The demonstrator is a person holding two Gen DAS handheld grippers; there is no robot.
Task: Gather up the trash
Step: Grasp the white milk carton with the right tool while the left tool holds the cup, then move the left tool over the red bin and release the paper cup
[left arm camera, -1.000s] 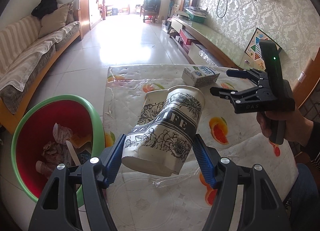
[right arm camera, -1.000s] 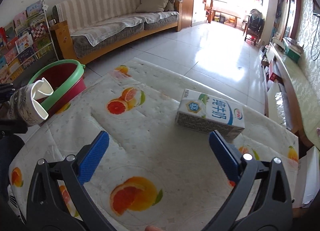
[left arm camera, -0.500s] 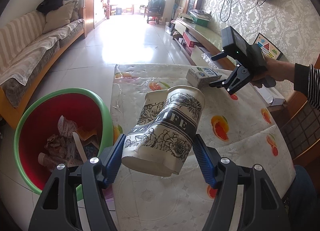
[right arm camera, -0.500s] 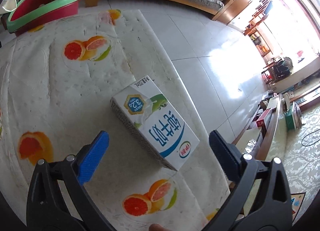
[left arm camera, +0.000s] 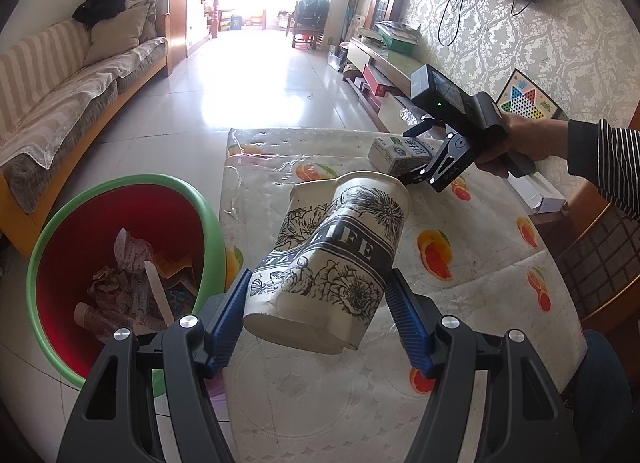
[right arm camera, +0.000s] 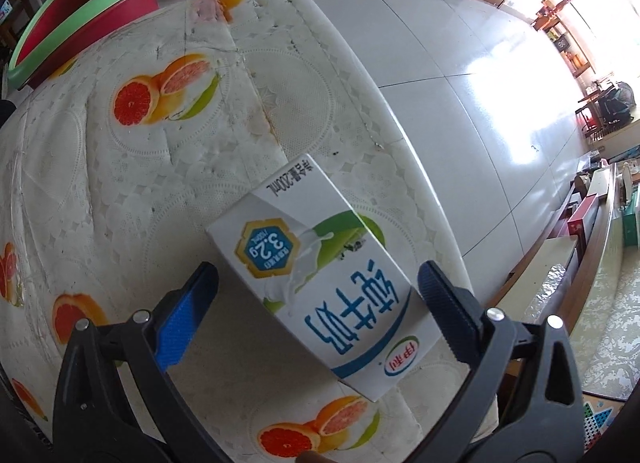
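Gripping a crumpled paper cup (left arm camera: 332, 255) between its blue pads, the left gripper (left arm camera: 316, 319) is holding it tilted above the table (left arm camera: 320, 403), with the cup's dented mouth pointing away and its base toward the camera. The cup is printed with black flowers and a dark band of letters, and it is hanging over the table's near-left part, close to the left edge. Just past that edge, on the floor, a red bucket (left arm camera: 120, 259) with a green rim is sitting with crumpled paper and wrappers inside.

The right gripper (right arm camera: 318, 295) is pointing steeply down at a milk carton (right arm camera: 320, 275) that is lying flat on the fruit-printed tablecloth (right arm camera: 120, 183), near the table's far edge as the left wrist view shows it. Its fingers are standing spread, one on each side of the carton, and a gap is showing between the left pad (right arm camera: 184, 319) and the carton's side; the right pad is sitting right at the carton's other edge, and whether it is touching cannot be told. The carton is not being squeezed.

In the left wrist view, the person's hand (left arm camera: 520, 143) in a striped sleeve is holding the right gripper (left arm camera: 416, 155) over the carton (left arm camera: 400, 153). The same bucket (right arm camera: 80, 7) is appearing beyond the table's corner in the right wrist view.
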